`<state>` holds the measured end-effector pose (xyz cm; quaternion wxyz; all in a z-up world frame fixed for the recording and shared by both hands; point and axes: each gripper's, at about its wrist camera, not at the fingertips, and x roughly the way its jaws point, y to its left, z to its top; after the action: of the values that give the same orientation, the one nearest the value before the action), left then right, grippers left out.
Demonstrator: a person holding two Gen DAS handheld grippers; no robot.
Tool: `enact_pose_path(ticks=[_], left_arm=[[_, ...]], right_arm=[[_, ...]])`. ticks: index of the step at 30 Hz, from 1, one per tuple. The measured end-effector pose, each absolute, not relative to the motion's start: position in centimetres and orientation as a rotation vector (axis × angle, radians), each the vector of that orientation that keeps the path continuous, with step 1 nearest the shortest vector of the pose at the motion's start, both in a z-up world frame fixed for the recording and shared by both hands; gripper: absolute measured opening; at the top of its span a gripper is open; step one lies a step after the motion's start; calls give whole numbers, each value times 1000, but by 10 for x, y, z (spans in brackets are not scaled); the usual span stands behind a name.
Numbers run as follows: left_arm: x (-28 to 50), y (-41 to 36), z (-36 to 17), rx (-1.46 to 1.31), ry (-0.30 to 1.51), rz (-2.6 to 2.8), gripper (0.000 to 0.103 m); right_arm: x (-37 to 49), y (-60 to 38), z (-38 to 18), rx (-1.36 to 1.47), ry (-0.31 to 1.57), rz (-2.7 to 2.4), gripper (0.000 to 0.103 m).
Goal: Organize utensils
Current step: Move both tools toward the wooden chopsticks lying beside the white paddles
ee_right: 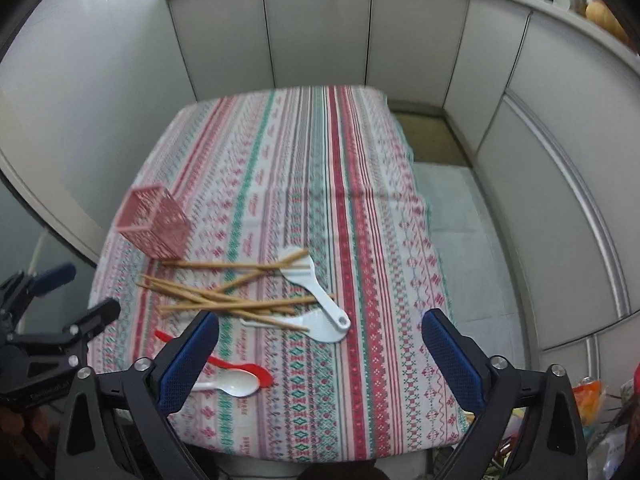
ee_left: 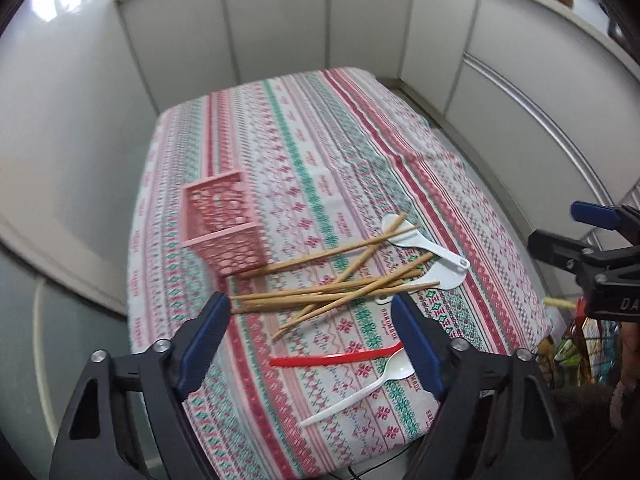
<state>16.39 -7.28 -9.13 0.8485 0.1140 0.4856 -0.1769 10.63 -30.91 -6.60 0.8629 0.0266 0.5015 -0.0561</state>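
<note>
With both grippers wide open and empty, the left gripper hangs nearer the loose wooden chopsticks, lying crosswise on the desk beside the pink perforated plastic basket.

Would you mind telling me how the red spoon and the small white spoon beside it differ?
The red spoon is red, while the small white spoon is white. The red spoon lies farther from the table's near edge; the white spoon lies nearer it. Both are plastic, lie flat on the patterned tablecloth, and are ungrasped.
</note>
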Motion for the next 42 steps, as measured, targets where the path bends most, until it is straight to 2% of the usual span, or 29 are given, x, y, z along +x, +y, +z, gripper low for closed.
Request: enact_pose_path(ticks=[2,5,11,19,24,27,36,42], left_arm=[[177,-93,-109,289,1054,-415,70],[195,-125,-139,352,1109,-488,53],[215,-180,-183,532,1068,-624,38],[238,-219,-218,650,1093,-712,35],[246,-226,-224,661,1102,-692,5],[253,-221,-222,624,1109,-681,0],[266,-196,-190,520,1052,-668,0],[271,-195,-218,665,1134,-652,2]], right_arm=[[113,-327,-86,102,1113,-110,79],[121,-354,-108,173,1174,-139,71],[121,-400,-131,341,1230,-124,71],[128,-412,-136,351,1233,-123,71],[137,-410,-133,348,1220,-105,71],[140,-409,-132,368,1221,-87,71],[148,-400,-137,402,1234,-64,71],[150,-397,-136,434,1220,-72,71]])
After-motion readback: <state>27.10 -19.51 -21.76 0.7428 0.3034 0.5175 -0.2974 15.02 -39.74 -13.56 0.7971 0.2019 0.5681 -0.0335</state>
